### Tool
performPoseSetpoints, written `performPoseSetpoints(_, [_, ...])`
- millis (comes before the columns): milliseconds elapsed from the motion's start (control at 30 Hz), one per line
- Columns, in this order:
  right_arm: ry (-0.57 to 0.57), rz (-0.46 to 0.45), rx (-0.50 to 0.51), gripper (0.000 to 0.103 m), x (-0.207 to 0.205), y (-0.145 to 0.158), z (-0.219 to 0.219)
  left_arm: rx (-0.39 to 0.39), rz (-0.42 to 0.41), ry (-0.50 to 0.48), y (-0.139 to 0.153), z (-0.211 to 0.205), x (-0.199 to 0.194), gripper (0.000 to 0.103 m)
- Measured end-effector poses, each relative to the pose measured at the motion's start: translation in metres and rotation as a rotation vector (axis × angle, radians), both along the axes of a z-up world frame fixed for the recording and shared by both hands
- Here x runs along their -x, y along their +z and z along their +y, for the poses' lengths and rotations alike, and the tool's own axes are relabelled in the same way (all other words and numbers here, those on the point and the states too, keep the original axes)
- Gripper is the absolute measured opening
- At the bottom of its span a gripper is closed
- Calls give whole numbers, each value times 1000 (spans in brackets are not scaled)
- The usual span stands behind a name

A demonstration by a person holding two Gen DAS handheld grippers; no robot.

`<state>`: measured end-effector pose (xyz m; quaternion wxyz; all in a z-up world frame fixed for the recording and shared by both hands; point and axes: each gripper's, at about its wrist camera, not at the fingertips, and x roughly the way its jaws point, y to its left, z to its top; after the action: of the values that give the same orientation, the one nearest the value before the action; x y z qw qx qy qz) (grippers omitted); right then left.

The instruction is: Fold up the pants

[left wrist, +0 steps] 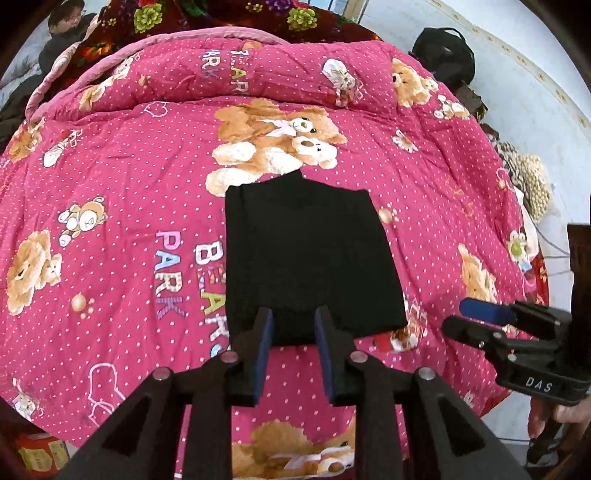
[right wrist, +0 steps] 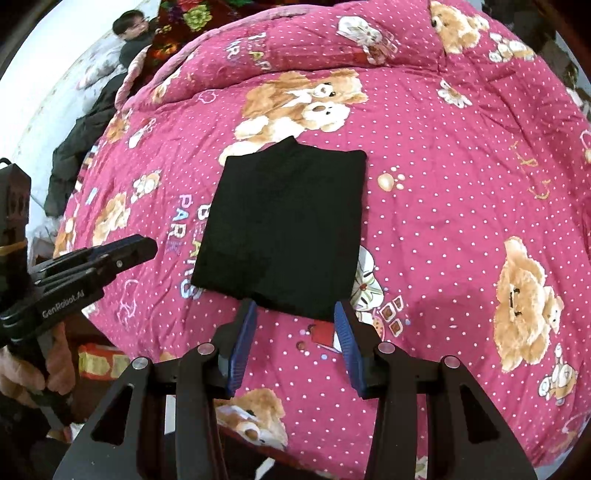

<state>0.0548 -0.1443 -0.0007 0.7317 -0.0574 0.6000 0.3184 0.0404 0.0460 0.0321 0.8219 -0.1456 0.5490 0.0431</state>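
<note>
On the pink bear-print quilt (left wrist: 110, 192) in front of me the black pants (left wrist: 306, 254) lie folded into a flat rectangle, its near edge just beyond my fingertips and a small corner poking out at the far edge over a printed teddy bear (left wrist: 273, 144). My left gripper (left wrist: 293, 328) hangs above the near edge of the bundle with its blue-padded jaws parted a little and nothing between them; the cloth under them lies flat on the quilt, untouched. My right gripper (right wrist: 295, 321) is above the same near edge, further right, its jaws spread wider and also empty. From the left camera I see the right tool (left wrist: 487, 317) off to the right of the pants, held in a hand (left wrist: 546, 417); from the right camera the left tool (right wrist: 125, 251) shows on the left. At the far left, past the quilt's edge, a person in dark clothes (right wrist: 129, 40) is beside a flowered blanket (left wrist: 221, 18)
</note>
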Motion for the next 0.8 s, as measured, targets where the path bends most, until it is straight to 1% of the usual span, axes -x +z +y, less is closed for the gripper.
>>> performPoseSetpoints(67, [8,-8,3,45,4,1,1,-9,2,-2,0,-2,5,26])
performPoseSetpoints(100, [11,-12,5,49,6,1,2,-13,3,-3,1,-2,8,26])
performPoseSetpoints(167, [15,-12,9,54,8,2,4,-19,5,-3,0,-3,11,26])
performPoseSetpoints(433, [26,-20,20,55,15,5,7,-35,9,-5,-2,-2,15,26])
performPoseSetpoints(533, [22,-16,26,56,16,5,7,-35,17,-16,-4,-3,15,27])
performPoseSetpoints(633, [23,-17,26,57,16,5,7,-33,21,-23,-6,-4,15,29])
performPoseSetpoints(800, [23,-15,31,57,16,3,7,-33,25,-30,-9,-3,13,29])
